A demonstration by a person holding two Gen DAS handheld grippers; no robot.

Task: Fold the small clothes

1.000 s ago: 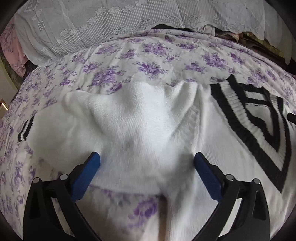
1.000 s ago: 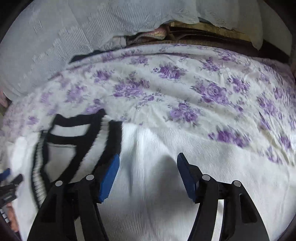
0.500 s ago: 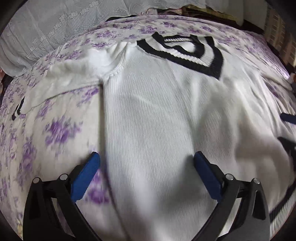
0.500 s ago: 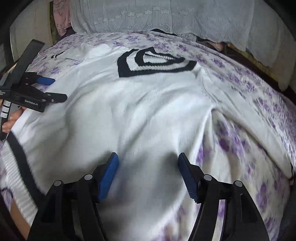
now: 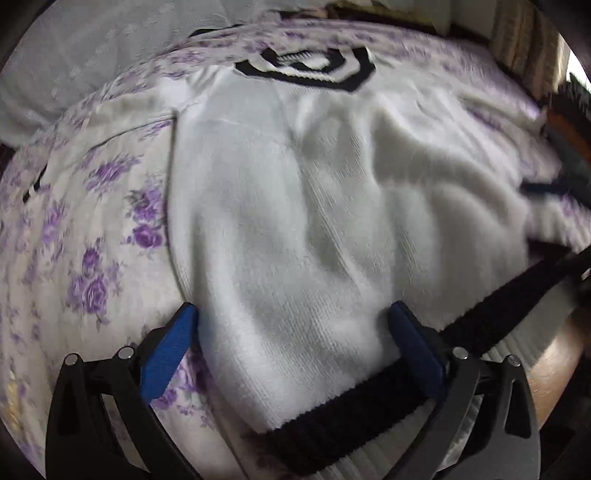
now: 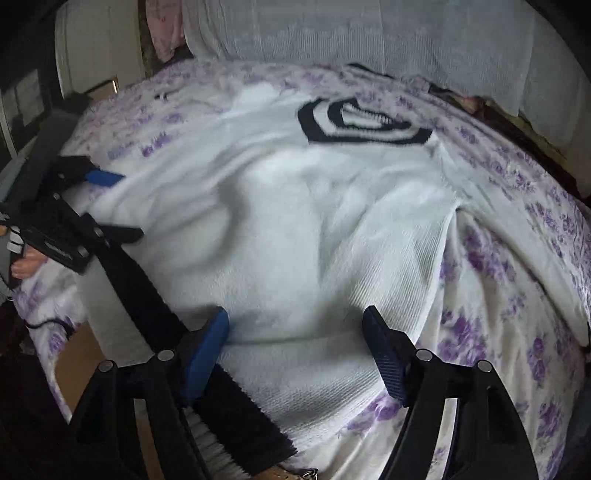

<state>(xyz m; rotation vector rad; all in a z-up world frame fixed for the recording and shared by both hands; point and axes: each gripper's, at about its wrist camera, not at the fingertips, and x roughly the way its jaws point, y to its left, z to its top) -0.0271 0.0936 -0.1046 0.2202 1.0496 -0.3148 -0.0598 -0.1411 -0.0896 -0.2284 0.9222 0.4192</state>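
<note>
A white knit sweater [image 5: 295, 221] with a black-striped V-neck [image 5: 310, 70] and a black hem band [image 5: 369, 417] lies spread face up on the floral bed; it also shows in the right wrist view [image 6: 314, 229]. My left gripper [image 5: 291, 347] is open, jaws wide, low over the sweater's lower left corner near the hem. My right gripper [image 6: 295, 354] is open over the lower right corner by the hem [image 6: 236, 406]. The left gripper also shows at the left of the right wrist view [image 6: 92, 206]. Both sleeves lie out to the sides.
The bed has a white sheet with purple flowers [image 5: 92, 258]. Pale lace pillows [image 6: 369, 33] line the head of the bed. The bed's near edge and brown floor [image 5: 546, 369] lie just below the hem.
Both grippers have drawn back from the shoulders down the sweater to its hem. The sweater body now shows soft wrinkles. Both stay open.
</note>
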